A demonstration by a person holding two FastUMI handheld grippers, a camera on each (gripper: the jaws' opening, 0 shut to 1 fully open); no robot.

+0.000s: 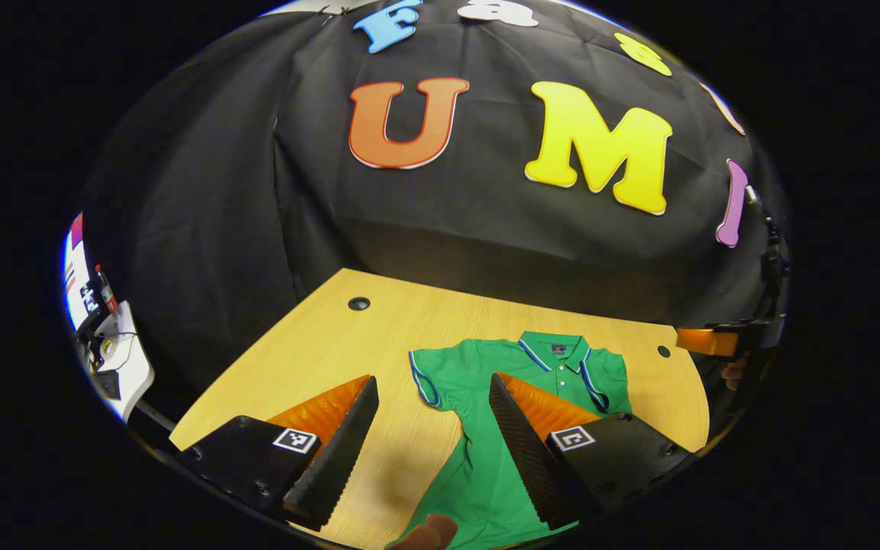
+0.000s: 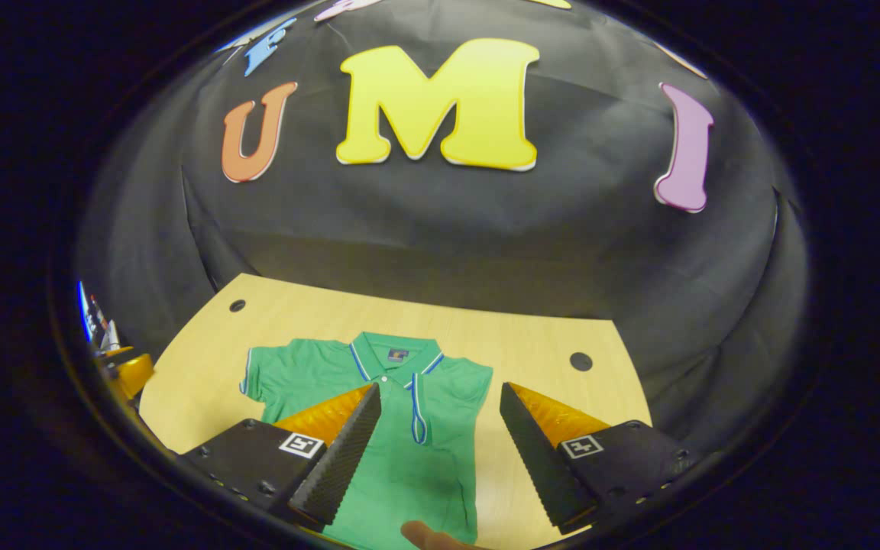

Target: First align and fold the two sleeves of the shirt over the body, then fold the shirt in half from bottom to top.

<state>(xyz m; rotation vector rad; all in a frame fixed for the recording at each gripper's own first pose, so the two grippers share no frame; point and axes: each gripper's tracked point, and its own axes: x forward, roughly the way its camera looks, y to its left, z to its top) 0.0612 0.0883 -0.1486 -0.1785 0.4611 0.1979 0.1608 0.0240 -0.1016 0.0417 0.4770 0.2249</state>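
Underneath, wooden table (image 1: 318,344) against black cloth (image 1: 203,229).

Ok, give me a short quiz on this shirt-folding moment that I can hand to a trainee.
1. True or false: both sleeves of the shirt are already folded over the body.
2. The left gripper is: A) open, holding nothing; B) shut on the collar; C) shut on a sleeve.
3. Fill in: the shirt lies on a ___ table.

Key
1. False: the spread sleeve lies flat beside the body, while the folded sleeve lies over the chest.
2. A
3. wooden
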